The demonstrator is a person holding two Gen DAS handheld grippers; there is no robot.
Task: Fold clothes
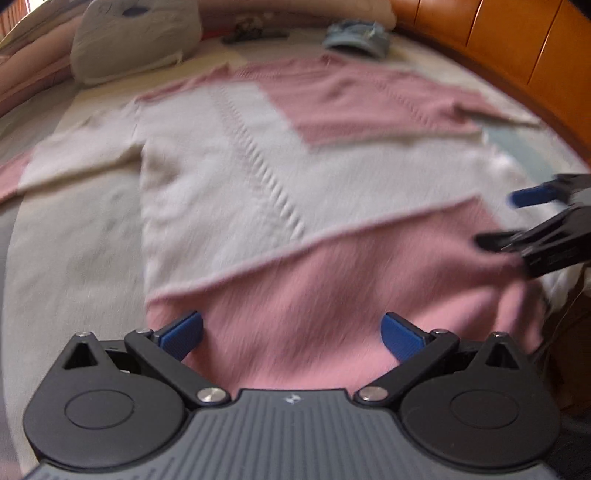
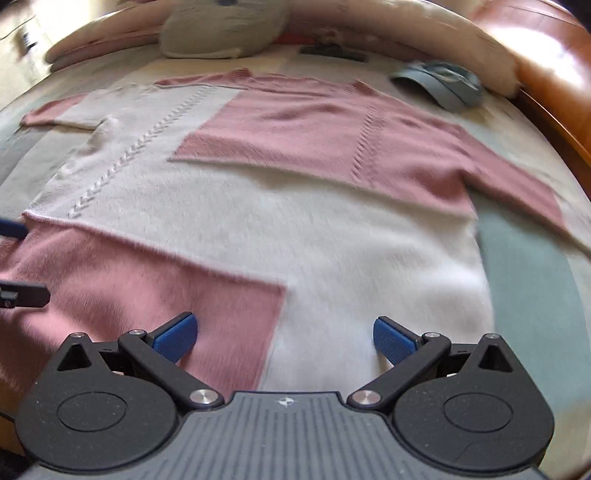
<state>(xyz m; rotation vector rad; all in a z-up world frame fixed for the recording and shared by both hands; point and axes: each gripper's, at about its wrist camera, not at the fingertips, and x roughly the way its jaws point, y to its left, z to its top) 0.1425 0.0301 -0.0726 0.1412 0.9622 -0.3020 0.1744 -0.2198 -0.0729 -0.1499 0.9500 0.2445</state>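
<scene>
A home bedroom is indicated — a bed (image 2: pixel 524 280), a pillow (image 2: pixel 218 29) and a wooden headboard (image 1: pixel 517 44) are seen.

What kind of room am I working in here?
Most likely a bedroom: the sweater lies spread on a bed, with a pillow at the far end and a wooden headboard alongside.

No readable text anywhere. Only small white pinwheel-like emblem on gripper body (image 1: pixel 291 399), same on other gripper body (image 2: pixel 284 401), no letters.
</scene>
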